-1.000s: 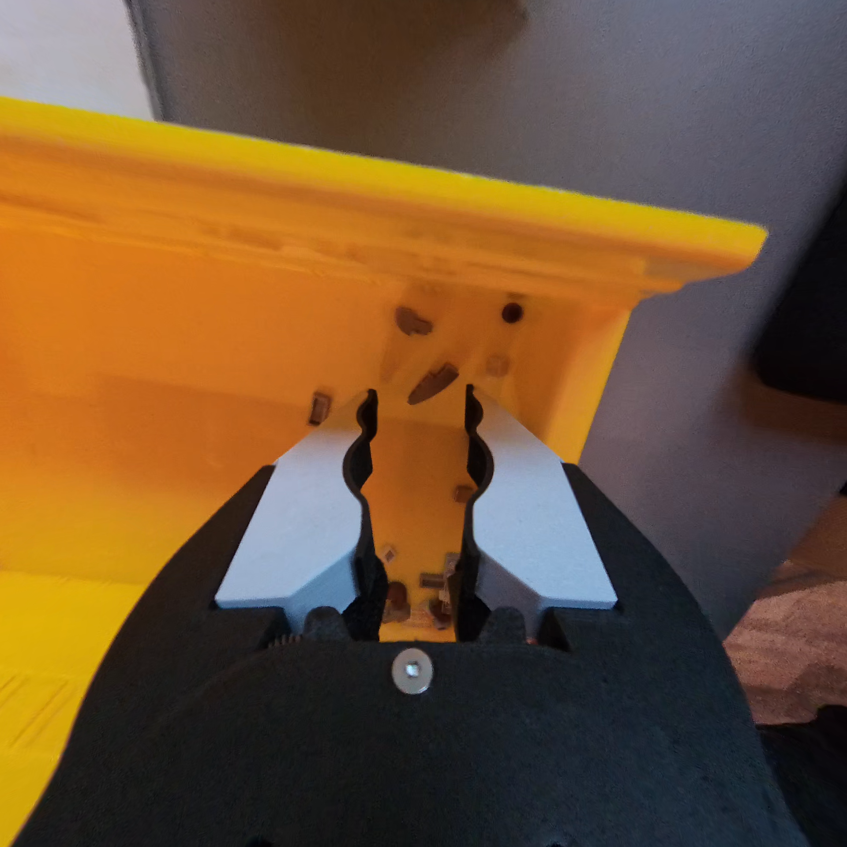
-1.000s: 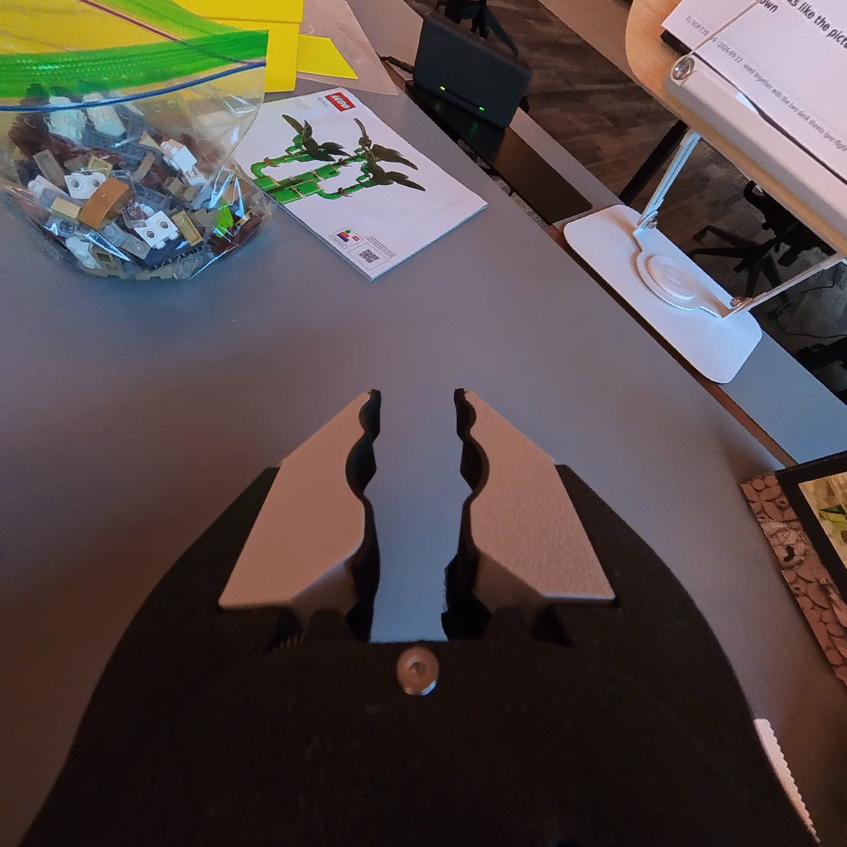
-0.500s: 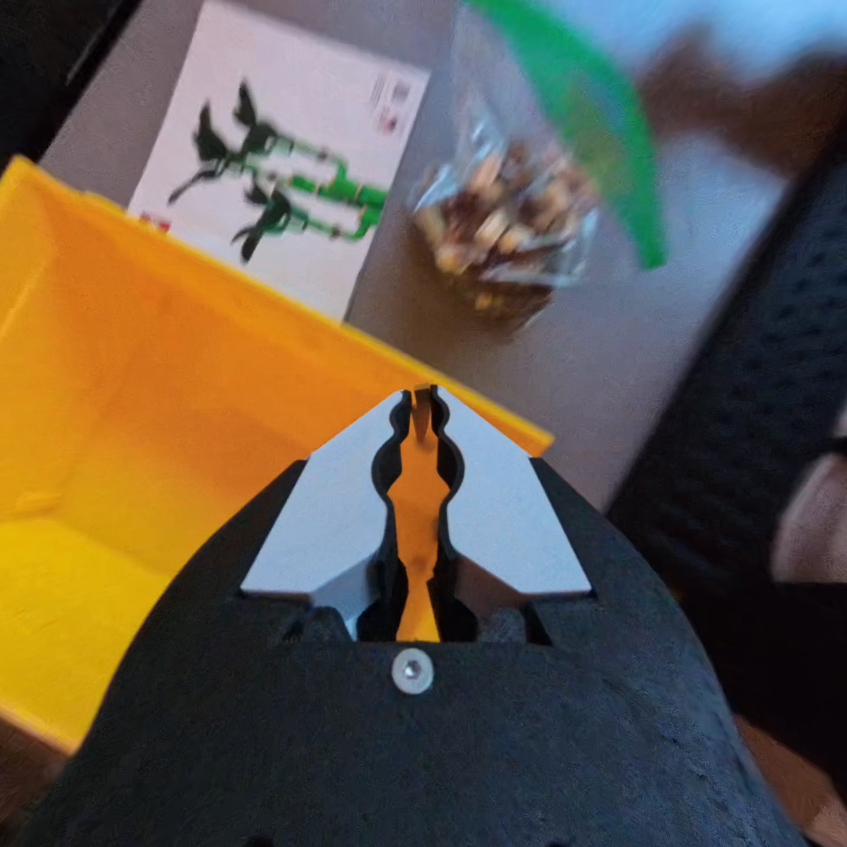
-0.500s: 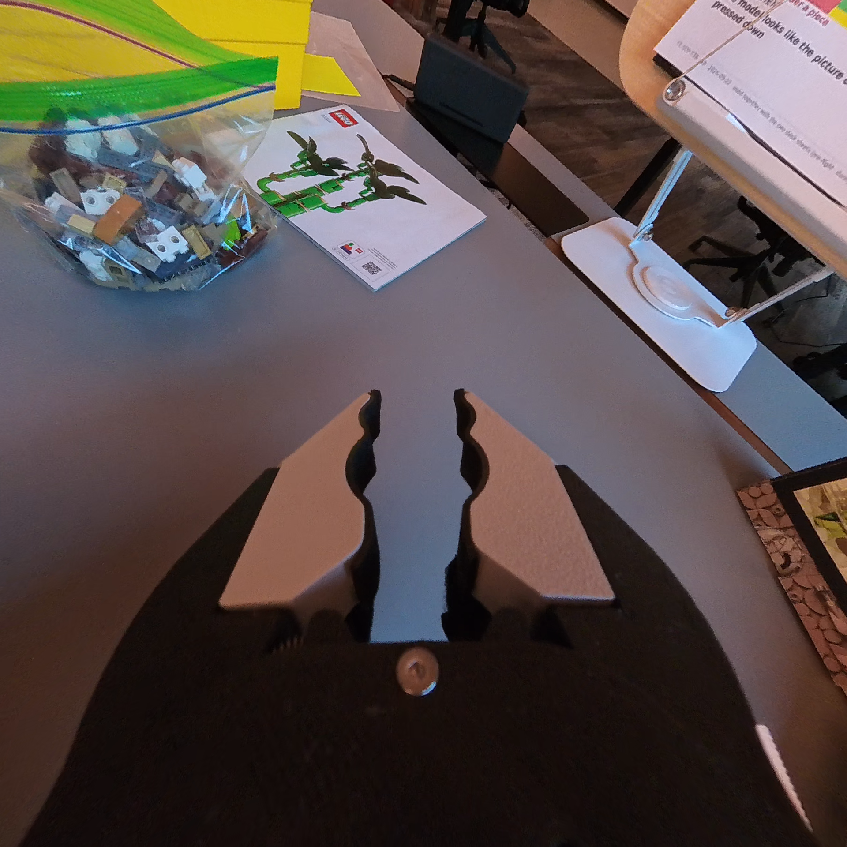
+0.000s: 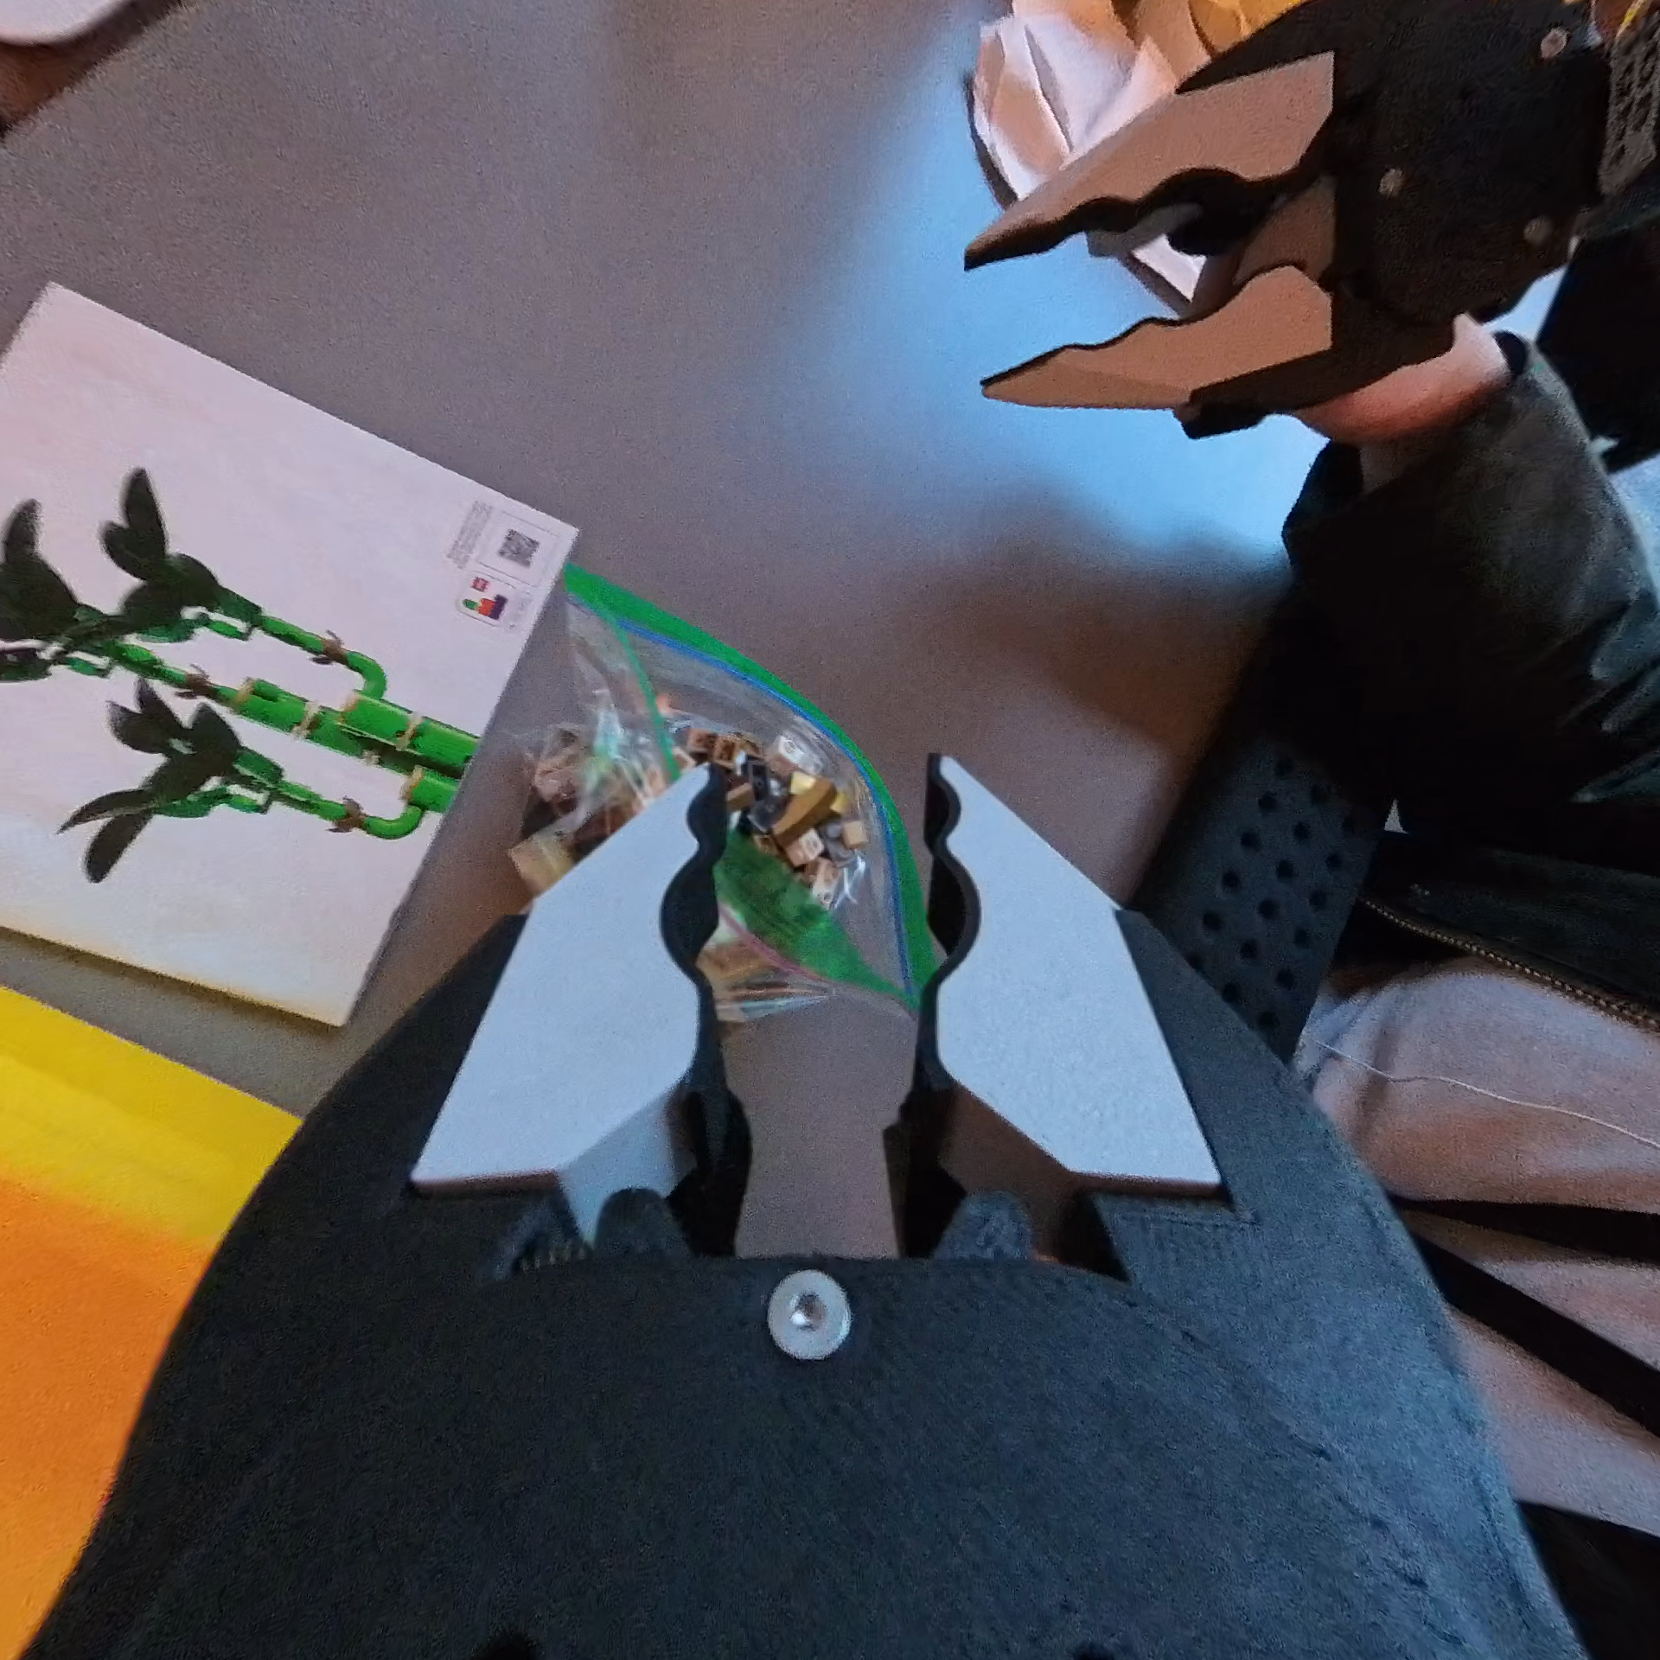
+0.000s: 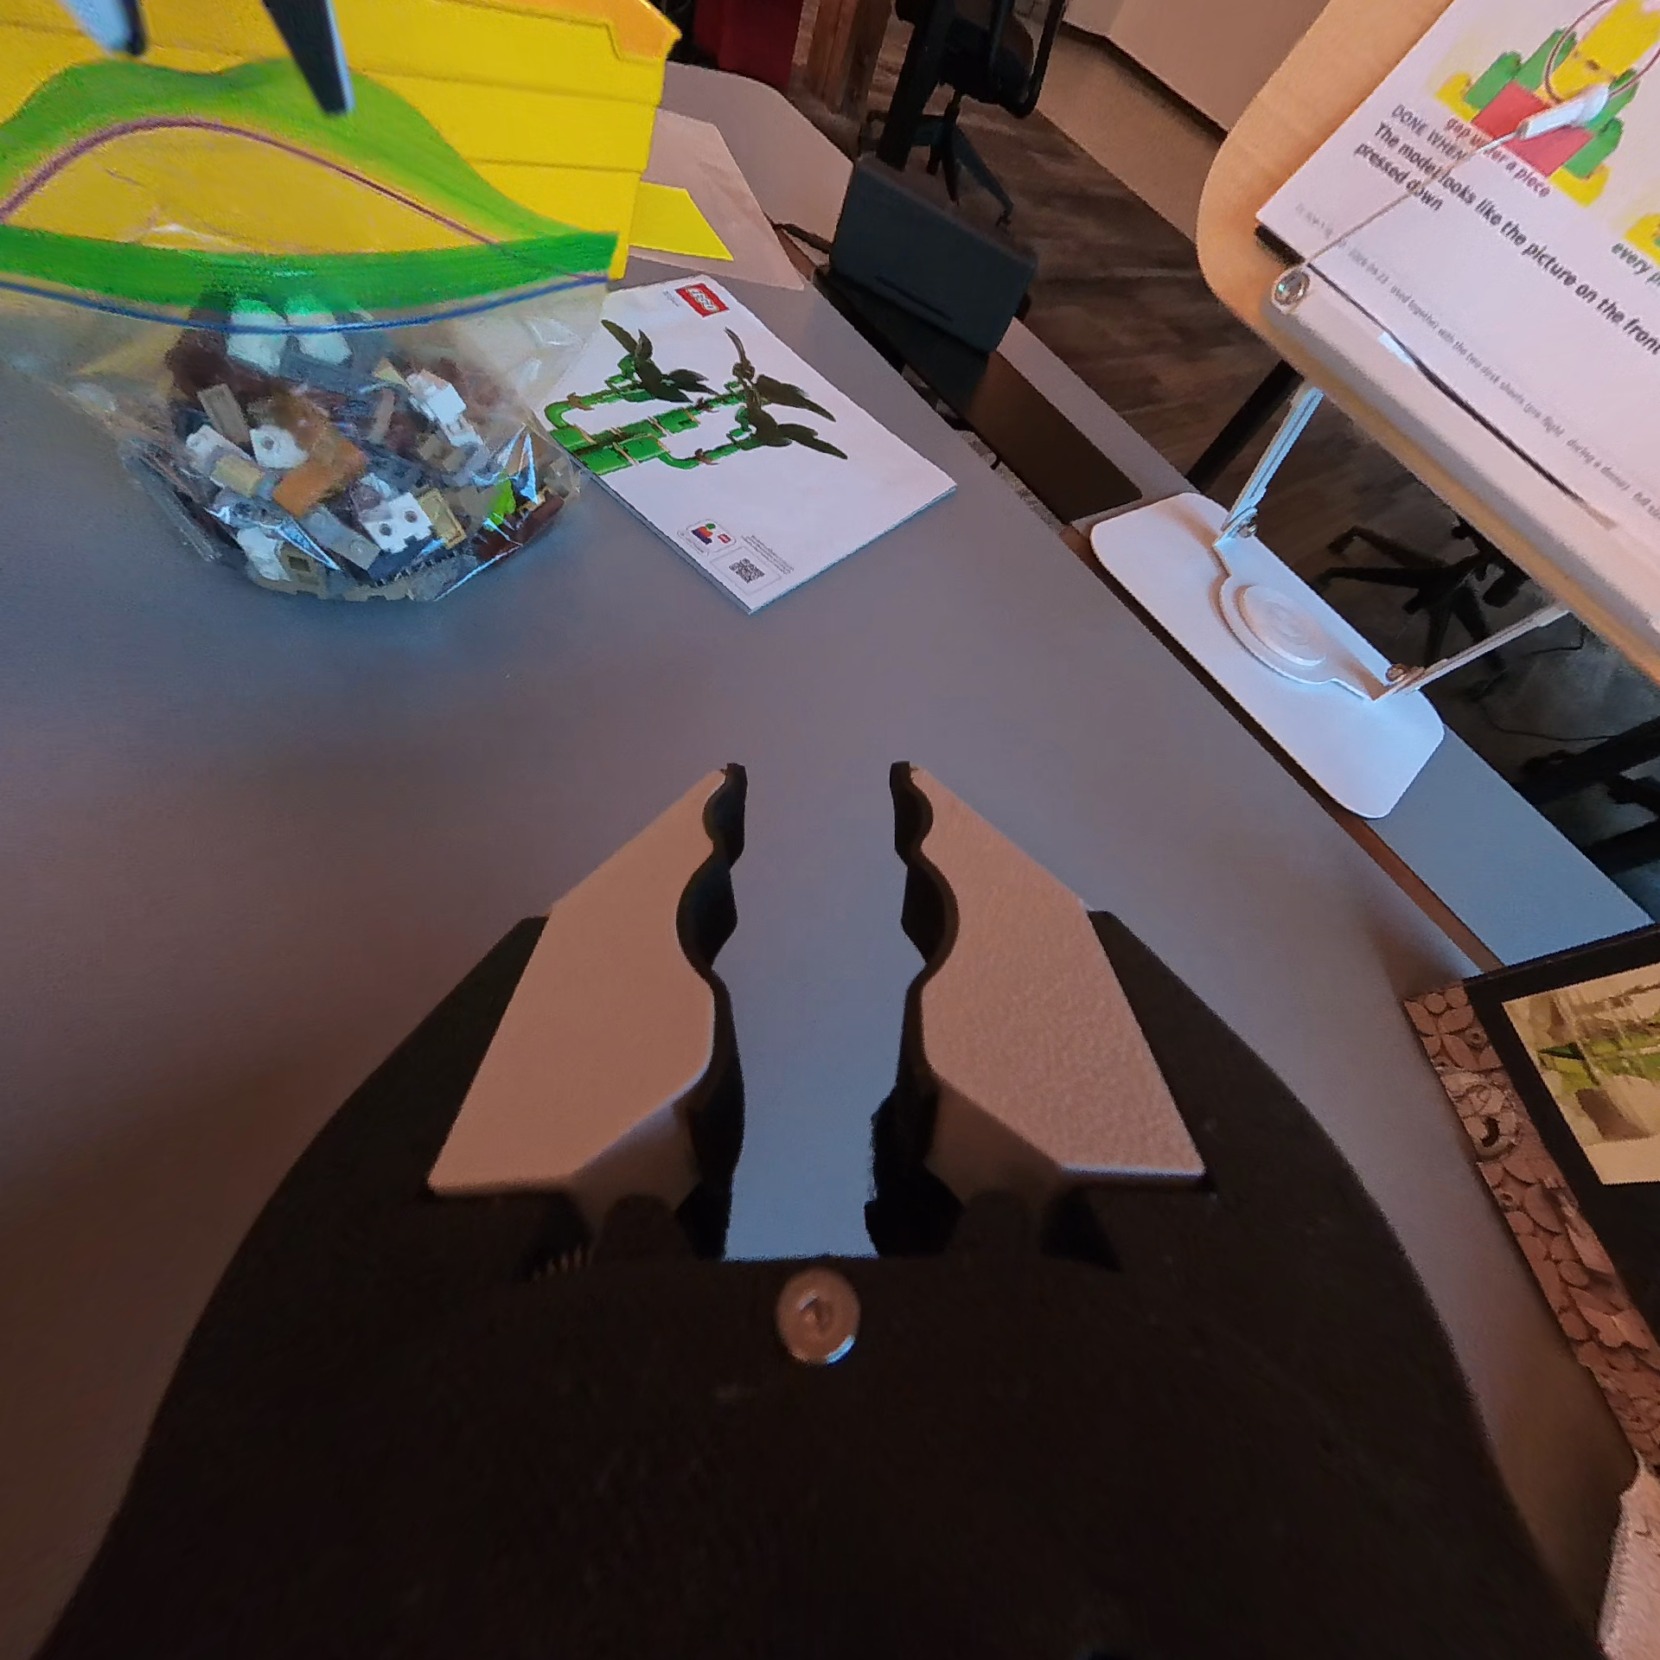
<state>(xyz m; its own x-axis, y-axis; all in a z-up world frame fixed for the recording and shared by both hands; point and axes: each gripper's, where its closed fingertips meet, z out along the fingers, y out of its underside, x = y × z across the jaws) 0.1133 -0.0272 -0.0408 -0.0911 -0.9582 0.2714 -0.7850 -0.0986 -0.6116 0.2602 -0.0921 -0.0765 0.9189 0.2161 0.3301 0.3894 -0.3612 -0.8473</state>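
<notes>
A clear zip bag (image 5: pixel 790 826) with a green strip holds several small bricks and stands on the grey table (image 5: pixel 719 359). My left gripper (image 5: pixel 826 772) is open and hovers over the bag's open top, with the green strip running between its fingers. My right gripper (image 6: pixel 816 772) is open and empty, low over bare table, with the bag (image 6: pixel 341 485) ahead to its left. It also shows in the left wrist view (image 5: pixel 988 314), open, with a person's hand and dark sleeve behind it. The left gripper's fingers (image 6: pixel 314 54) show above the bag.
A white booklet with a green plant picture (image 6: pixel 746 449) lies beside the bag (image 5: pixel 225 674). A yellow bin (image 6: pixel 449 108) stands behind the bag (image 5: pixel 90 1168). A white stand base (image 6: pixel 1275 647) holding a printed sheet, a black box (image 6: pixel 934 242) and a patterned mat (image 6: pixel 1572 1123) are at the right.
My left gripper swung out of the yellow bin to above the bag, closing nearly shut on the way and then opening. My right gripper stayed open and barely moved.
</notes>
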